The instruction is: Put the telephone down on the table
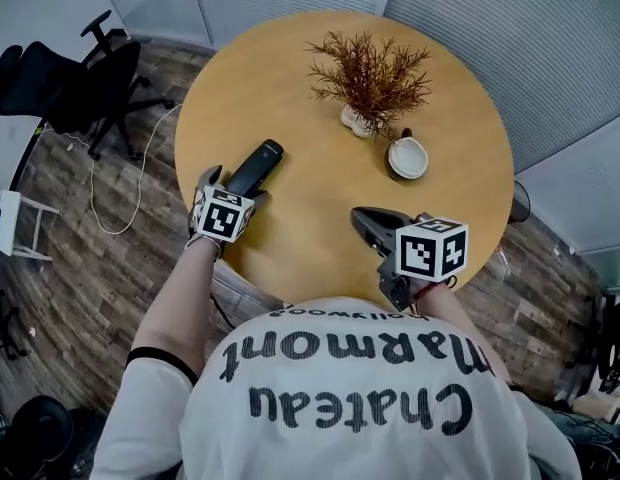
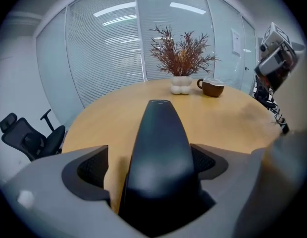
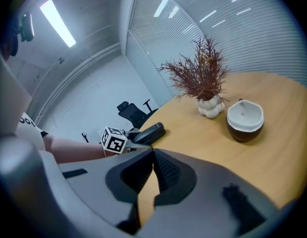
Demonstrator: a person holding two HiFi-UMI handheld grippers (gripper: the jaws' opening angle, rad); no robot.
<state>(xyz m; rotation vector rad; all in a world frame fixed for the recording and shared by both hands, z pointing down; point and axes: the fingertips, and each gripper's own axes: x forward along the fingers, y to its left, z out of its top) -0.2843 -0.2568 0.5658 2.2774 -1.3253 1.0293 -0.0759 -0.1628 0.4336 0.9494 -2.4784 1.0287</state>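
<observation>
The telephone (image 1: 256, 167), a black handset, lies flat on the round wooden table (image 1: 320, 238) near its left edge. My left gripper (image 1: 235, 185) straddles the handset's near end with its jaws spread. In the left gripper view the handset (image 2: 161, 148) runs out between the two pads, and bare table shows between it and the left pad (image 2: 91, 170). My right gripper (image 1: 358, 214) hovers over the table's near right side, shut with nothing in it; its fingertips (image 3: 152, 152) meet. The right gripper view shows the handset (image 3: 149, 131) far to its left.
A dried plant in a white pot (image 1: 368, 73) and a brown cup with a white inside (image 1: 407, 157) stand on the far right part of the table. A black office chair (image 1: 65, 83) stands on the floor at the left. Glass partitions lie beyond the table.
</observation>
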